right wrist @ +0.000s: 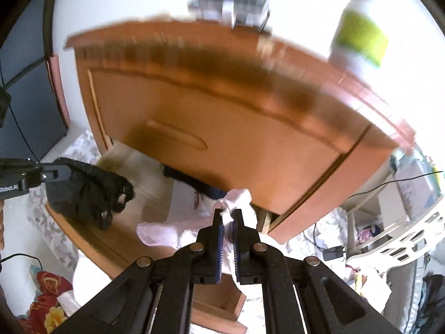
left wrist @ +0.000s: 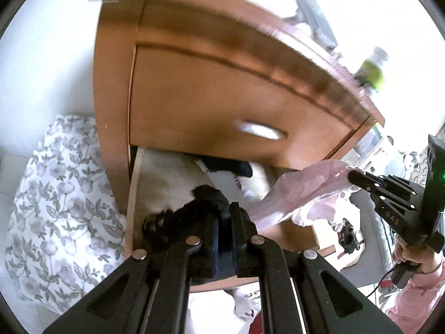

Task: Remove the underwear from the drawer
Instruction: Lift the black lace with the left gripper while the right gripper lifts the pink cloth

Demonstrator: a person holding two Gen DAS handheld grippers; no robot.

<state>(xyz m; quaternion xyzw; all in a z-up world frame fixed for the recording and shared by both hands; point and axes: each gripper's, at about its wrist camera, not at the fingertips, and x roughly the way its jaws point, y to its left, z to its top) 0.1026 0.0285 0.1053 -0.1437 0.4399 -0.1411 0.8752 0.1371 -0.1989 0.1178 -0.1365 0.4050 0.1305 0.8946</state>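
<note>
Nearest my left lens, the left gripper (left wrist: 222, 208) has its fingers pressed together on a bunch of black lace underwear (left wrist: 207, 194), which bulges out past the tips. From the right wrist view I see that same black piece (right wrist: 91, 194) hanging clear of the open drawer (right wrist: 155, 203), off to the left above its front edge.

My right gripper (right wrist: 228, 214) pinches a pale pink underwear (right wrist: 236, 197) between its blue-lined pads; the cloth spills out to the left and below the fingers. In the left view that pink piece (left wrist: 300, 194) trails from the right gripper's tips (left wrist: 354, 174) back toward the drawer's right side, lifted above it.

The drawer is the lower one of a wooden nightstand (left wrist: 211, 91). I can see white cloth (left wrist: 172, 178) and a dark item (left wrist: 230, 167) inside it, under the closed upper drawer front with its oval handle (left wrist: 260, 130).

On the nightstand's top stands a white bottle with a green label (right wrist: 358, 33), blurred. A flowered sheet (left wrist: 55, 200) lies left of the nightstand. A hand in a pink sleeve (left wrist: 417, 258) holds the right gripper's grip. A white basket (right wrist: 403, 236) sits at far right.
</note>
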